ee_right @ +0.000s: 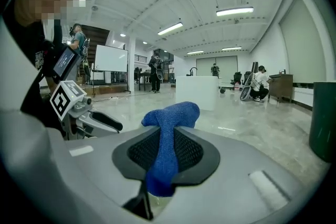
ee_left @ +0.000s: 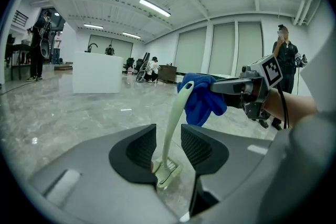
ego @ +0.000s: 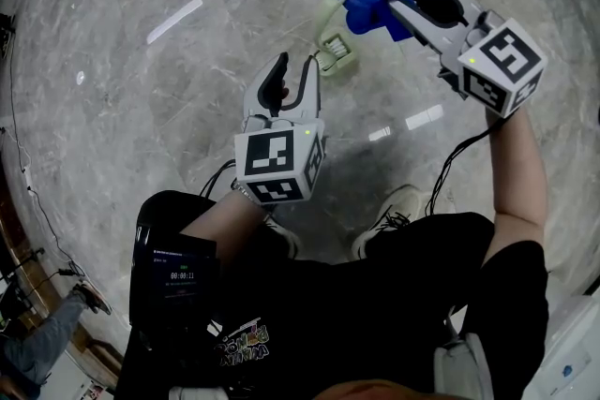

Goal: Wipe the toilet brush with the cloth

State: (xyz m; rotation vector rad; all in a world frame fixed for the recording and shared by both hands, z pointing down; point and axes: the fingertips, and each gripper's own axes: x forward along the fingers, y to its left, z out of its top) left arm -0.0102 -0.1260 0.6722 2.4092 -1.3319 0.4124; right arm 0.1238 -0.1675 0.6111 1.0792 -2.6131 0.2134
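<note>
Bright, open hall with a shiny stone floor

I stand on a glossy grey marble floor (ego: 187,108) that mirrors the long ceiling lights (ee_left: 155,7). A white counter (ee_left: 97,72) sits mid-room, a whiteboard (ee_right: 111,58) stands further back, and tall covered windows (ee_left: 220,50) line one wall. A dark green bin (ee_right: 323,118) is nearby, and people (ee_right: 259,81) are well off.
</note>
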